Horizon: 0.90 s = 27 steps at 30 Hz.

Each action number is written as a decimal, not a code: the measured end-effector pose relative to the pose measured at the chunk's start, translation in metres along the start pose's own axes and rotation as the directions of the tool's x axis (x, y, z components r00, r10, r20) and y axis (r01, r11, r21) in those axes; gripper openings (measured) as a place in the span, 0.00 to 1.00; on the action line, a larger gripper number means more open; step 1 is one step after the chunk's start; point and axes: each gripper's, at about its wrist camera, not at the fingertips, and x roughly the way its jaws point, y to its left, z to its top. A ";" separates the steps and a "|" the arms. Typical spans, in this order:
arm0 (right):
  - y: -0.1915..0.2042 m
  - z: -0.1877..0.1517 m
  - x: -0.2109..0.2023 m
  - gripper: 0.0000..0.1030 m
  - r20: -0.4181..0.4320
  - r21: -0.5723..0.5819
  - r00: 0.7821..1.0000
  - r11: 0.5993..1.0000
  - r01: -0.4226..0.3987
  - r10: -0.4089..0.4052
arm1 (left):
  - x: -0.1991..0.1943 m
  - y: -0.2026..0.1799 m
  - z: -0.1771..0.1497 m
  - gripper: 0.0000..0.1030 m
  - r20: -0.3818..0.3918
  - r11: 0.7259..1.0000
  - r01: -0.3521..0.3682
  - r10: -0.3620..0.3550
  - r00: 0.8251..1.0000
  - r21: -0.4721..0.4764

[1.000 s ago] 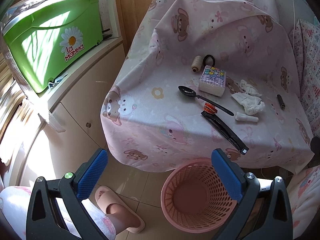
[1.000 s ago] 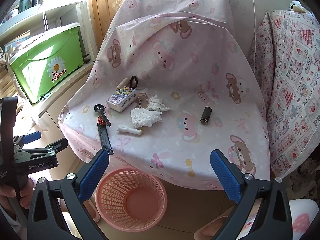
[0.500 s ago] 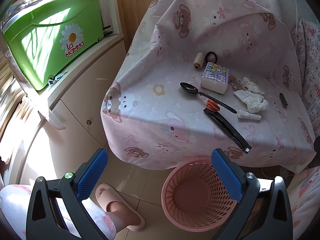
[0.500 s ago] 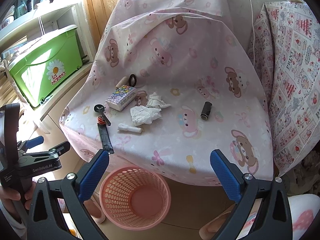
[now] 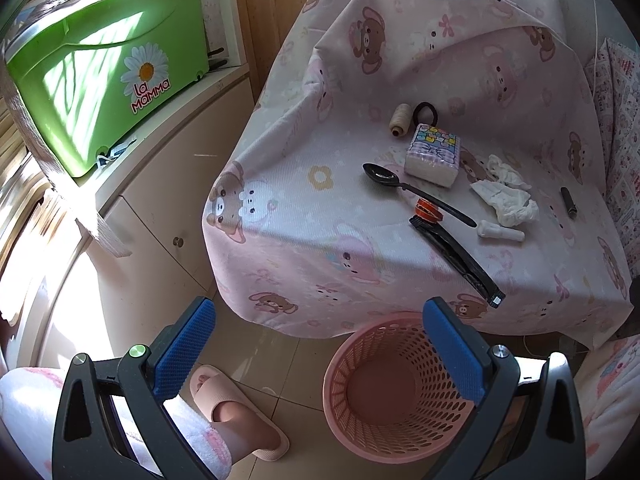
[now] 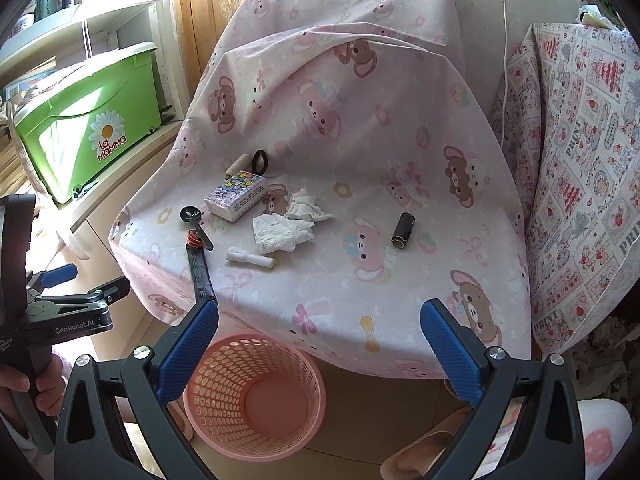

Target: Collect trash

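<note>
A table under a pink bear-print cloth [image 5: 304, 216] [image 6: 400, 280] holds crumpled white tissues [image 5: 506, 200] [image 6: 282, 232], a small white tube [image 5: 500, 233] [image 6: 250, 258], a black spoon [image 5: 400, 186] [image 6: 194, 220], a black flat strip [image 5: 456, 258] [image 6: 200, 272], a red-orange cap [image 5: 427, 210], a tissue pack [image 5: 433, 156] [image 6: 236, 196], a thread spool [image 5: 400, 118], a black hair tie [image 5: 426, 112] and a black cylinder [image 5: 569, 202] [image 6: 403, 230]. An empty pink mesh basket [image 5: 384, 392] [image 6: 256, 396] stands on the floor below. My left gripper [image 5: 320, 352] and right gripper [image 6: 318, 354] are open and empty, short of the table.
A green "La Mamma" bin [image 5: 100, 64] [image 6: 88, 120] sits on a white cabinet [image 5: 152, 208] at the left. My slippered foot [image 5: 236, 412] is beside the basket. A patterned fabric [image 6: 580, 184] hangs at the right. The left gripper also shows in the right wrist view [image 6: 60, 304].
Both grippers have moved a little closer to the table, so the table and basket look slightly larger. Nothing on the table has moved. Both stay open.
</note>
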 end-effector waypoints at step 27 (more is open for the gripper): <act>0.001 -0.002 0.013 0.99 -0.042 0.007 0.998 0.999 -0.035 0.036 | -0.006 -0.009 -0.001 0.92 0.039 0.998 0.040 -0.042 0.998 0.052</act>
